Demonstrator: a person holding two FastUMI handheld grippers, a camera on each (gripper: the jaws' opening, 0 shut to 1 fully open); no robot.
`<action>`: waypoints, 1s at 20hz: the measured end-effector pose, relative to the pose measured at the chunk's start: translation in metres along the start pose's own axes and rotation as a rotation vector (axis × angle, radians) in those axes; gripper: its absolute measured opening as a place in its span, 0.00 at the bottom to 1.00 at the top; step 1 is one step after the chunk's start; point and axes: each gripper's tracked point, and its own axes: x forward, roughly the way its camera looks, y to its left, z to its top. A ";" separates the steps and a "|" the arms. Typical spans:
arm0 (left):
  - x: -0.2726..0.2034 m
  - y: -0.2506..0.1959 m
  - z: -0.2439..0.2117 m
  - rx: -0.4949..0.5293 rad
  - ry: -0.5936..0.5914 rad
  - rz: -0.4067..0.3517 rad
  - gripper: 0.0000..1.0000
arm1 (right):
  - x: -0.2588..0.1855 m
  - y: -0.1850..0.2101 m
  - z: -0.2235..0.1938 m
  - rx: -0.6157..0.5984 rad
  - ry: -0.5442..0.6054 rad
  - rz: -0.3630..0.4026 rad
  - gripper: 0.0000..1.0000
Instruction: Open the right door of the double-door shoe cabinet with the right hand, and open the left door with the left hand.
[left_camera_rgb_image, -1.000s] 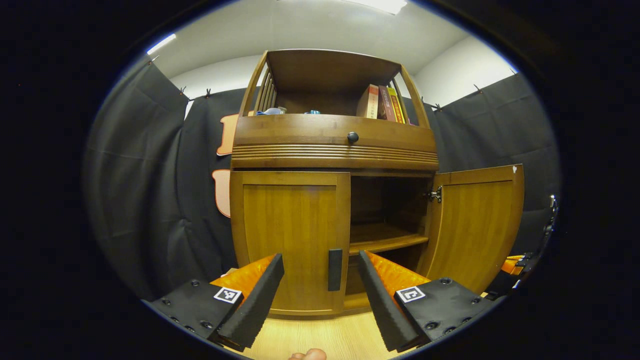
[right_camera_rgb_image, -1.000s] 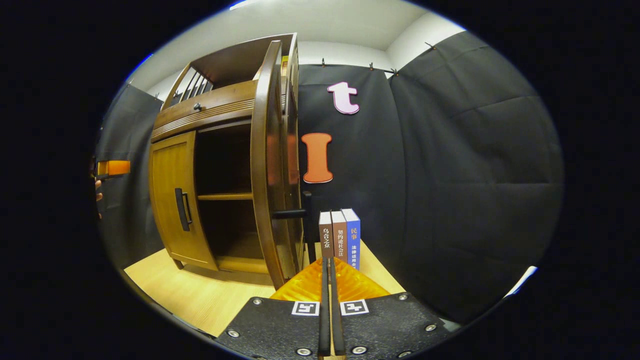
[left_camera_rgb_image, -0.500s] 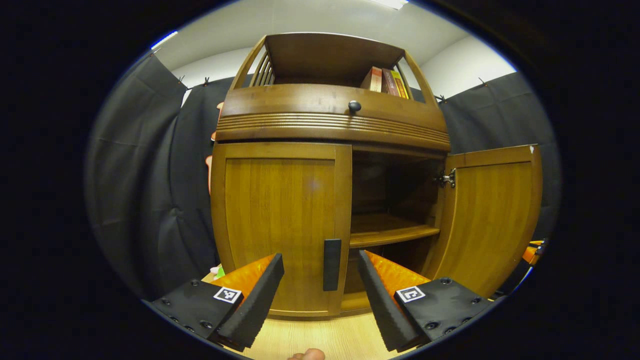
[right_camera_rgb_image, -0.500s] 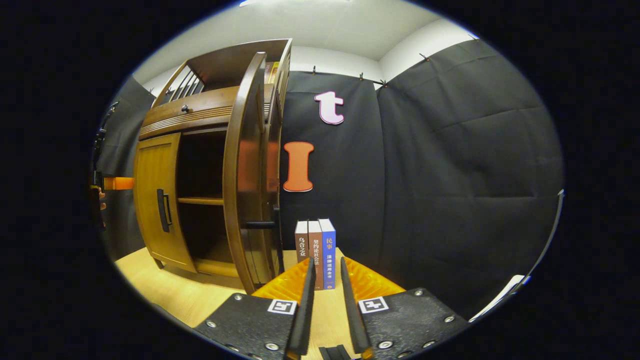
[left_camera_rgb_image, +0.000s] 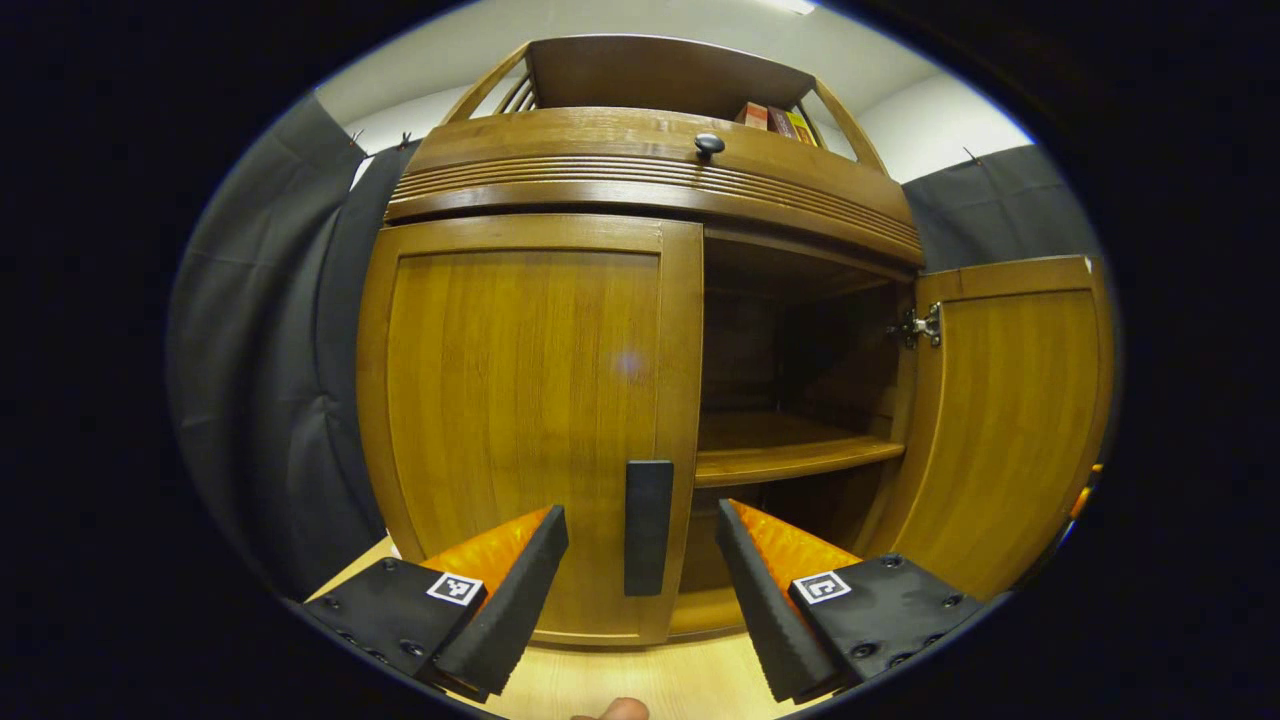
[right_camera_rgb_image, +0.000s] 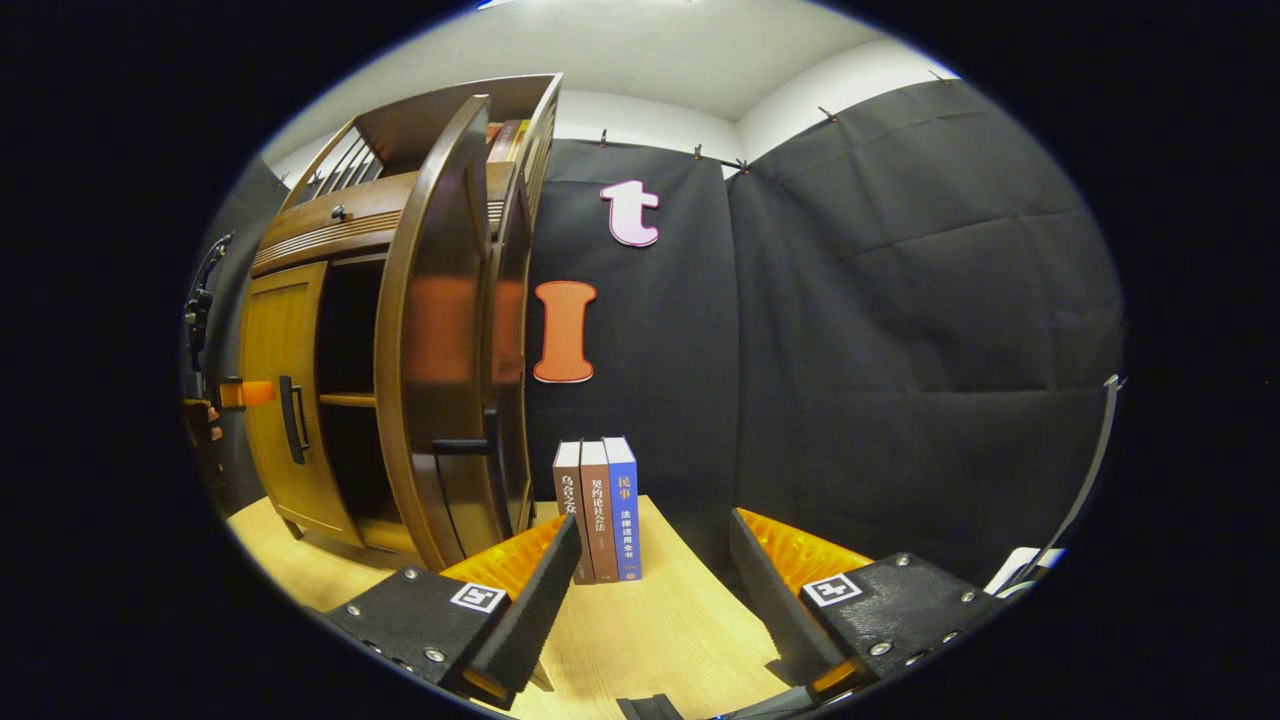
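While the left gripper (left_camera_rgb_image: 642, 590) points level and straight at the front of the shoe cabinet (left_camera_rgb_image: 640, 170), its jaws stand wide apart with nothing between them, and the dark vertical handle (left_camera_rgb_image: 648, 527) of the left door (left_camera_rgb_image: 520, 400) sits centred in the gap just beyond the fingertips, not touched. The left door is shut flat against the cabinet. The right door (left_camera_rgb_image: 1000, 420) stands swung out to the side on its metal hinge (left_camera_rgb_image: 920, 325), showing the dark inside and a wooden shelf (left_camera_rgb_image: 790, 455). Above the doors runs a ribbed drawer front with a round black knob (left_camera_rgb_image: 708, 144), and books (left_camera_rgb_image: 775, 118) stand on the top shelf; their writing is too small to read.

In the right gripper view, the right gripper (right_camera_rgb_image: 645, 590) is held low over the light wooden floor (right_camera_rgb_image: 660, 630), off to the side of the cabinet and aimed at the booth's black cloth wall (right_camera_rgb_image: 900, 330). Its jaws are spread wide and hold nothing. The open right door (right_camera_rgb_image: 430, 340) shows edge-on at left, with its handle (right_camera_rgb_image: 460, 446) sticking out. Three upright books (right_camera_rgb_image: 597, 510) stand on the floor just beyond the fingers, their spines printed in Chinese characters. At the far left edge the left gripper (right_camera_rgb_image: 240, 393) appears, level with the left door's handle (right_camera_rgb_image: 291, 419).
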 end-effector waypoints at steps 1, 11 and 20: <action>0.005 0.000 -0.003 0.003 0.005 0.002 0.95 | 0.000 -0.001 0.000 0.004 -0.002 -0.004 1.00; 0.048 0.007 -0.039 -0.041 0.069 0.012 0.86 | -0.001 -0.006 0.002 0.027 -0.002 -0.024 1.00; 0.057 -0.006 -0.046 -0.037 0.050 -0.038 0.52 | -0.004 -0.009 0.003 0.031 -0.005 -0.045 1.00</action>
